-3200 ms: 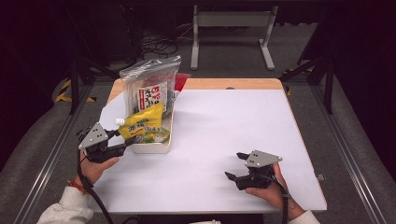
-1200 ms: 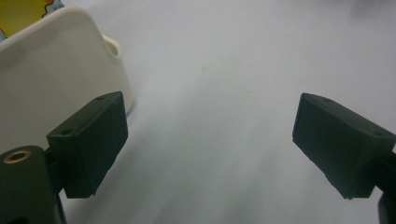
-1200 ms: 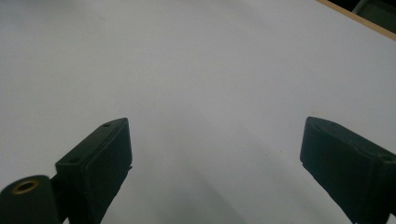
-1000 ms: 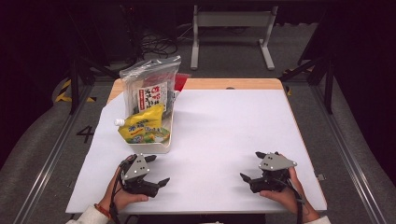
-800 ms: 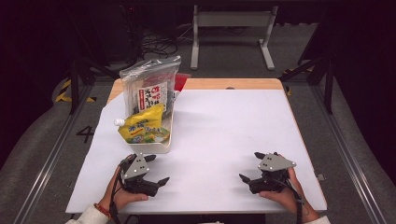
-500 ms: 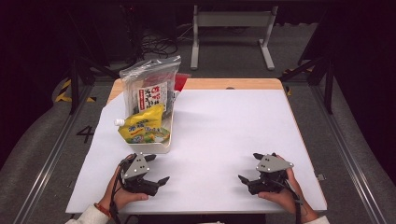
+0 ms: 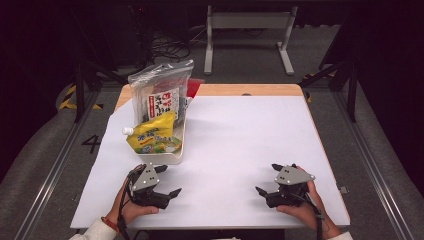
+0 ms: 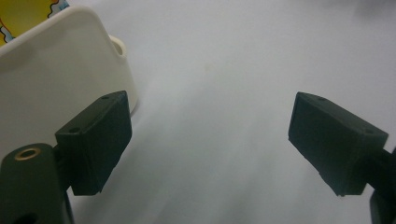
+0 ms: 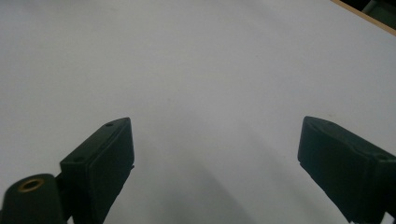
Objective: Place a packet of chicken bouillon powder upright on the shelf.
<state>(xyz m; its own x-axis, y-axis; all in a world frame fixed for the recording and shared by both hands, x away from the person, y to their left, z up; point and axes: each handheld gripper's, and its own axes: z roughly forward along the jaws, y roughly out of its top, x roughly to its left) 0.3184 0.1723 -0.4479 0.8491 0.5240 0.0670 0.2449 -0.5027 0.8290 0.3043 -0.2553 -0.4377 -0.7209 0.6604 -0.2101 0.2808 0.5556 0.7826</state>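
Observation:
A white tub [image 7: 167,156] stands at the table's left and holds a yellow spouted pouch [image 7: 150,139] and a clear zip bag of printed packets [image 7: 162,95]. My left gripper [image 7: 168,180] rests on the white table just in front of the tub, open, with nothing between its jaws. In the left gripper view the left gripper [image 8: 210,140] points past the tub's corner [image 8: 60,60], and a bit of the pouch [image 8: 25,11] shows above it. My right gripper [image 7: 268,178] lies near the front right, open and empty. In the right gripper view the right gripper [image 9: 215,158] faces bare table.
A white sheet [image 7: 240,135] covers the wooden table, whose far edge [image 7: 240,90] shows bare wood. That wooden edge [image 9: 369,18] also shows in the right gripper view. Dark floor, a metal stand [image 7: 247,25] and rails surround the table.
My left gripper has come back from beside the tub to the front edge. The right gripper has drifted slightly left. Over the last second both hands are nearly still.

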